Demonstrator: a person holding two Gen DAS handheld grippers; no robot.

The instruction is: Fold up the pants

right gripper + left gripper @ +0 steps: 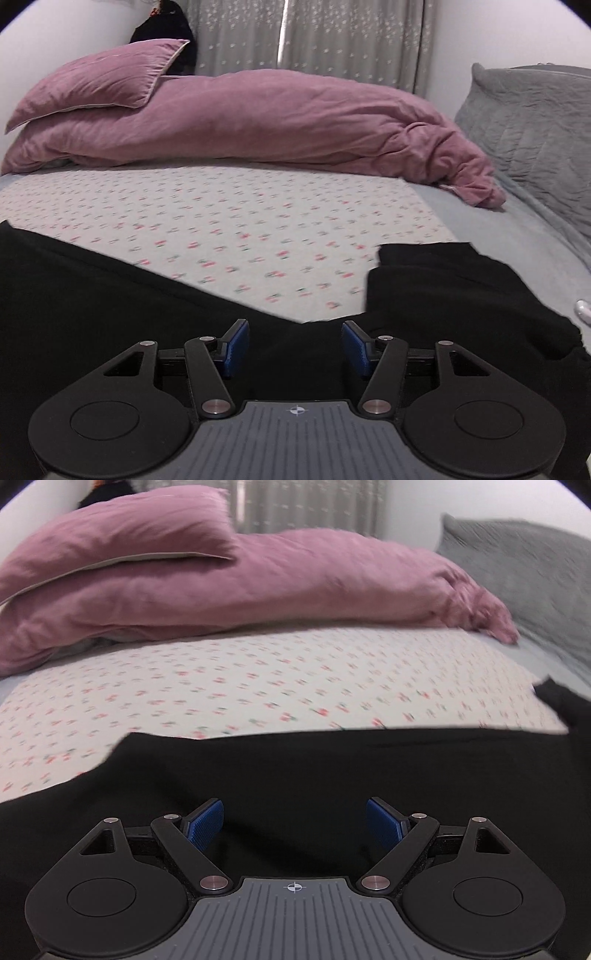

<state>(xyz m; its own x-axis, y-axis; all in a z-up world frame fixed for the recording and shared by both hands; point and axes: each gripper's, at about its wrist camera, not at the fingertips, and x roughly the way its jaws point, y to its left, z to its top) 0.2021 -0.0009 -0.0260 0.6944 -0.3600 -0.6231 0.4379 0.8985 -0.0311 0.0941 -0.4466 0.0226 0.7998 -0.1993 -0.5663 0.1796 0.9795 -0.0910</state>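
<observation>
Black pants (pixel 314 768) lie spread across the near part of a bed with a flower-print sheet (pixel 240 686). My left gripper (pixel 294 819) hovers over the dark cloth, its blue pads wide apart with nothing pinched between them. In the right wrist view the pants (pixel 92 295) run from the left edge to a folded-over part (pixel 461 295) at the right. My right gripper (pixel 294 341) is open above the cloth near its far edge, pads apart; whether they touch the fabric I cannot tell.
A mauve duvet (pixel 277 122) and a mauve pillow (pixel 99 77) are heaped along the far side of the bed. A grey quilted pillow (pixel 535 129) leans at the right. Curtains (pixel 332 40) hang behind. The flower-print sheet (pixel 240 218) shows between the pants and the duvet.
</observation>
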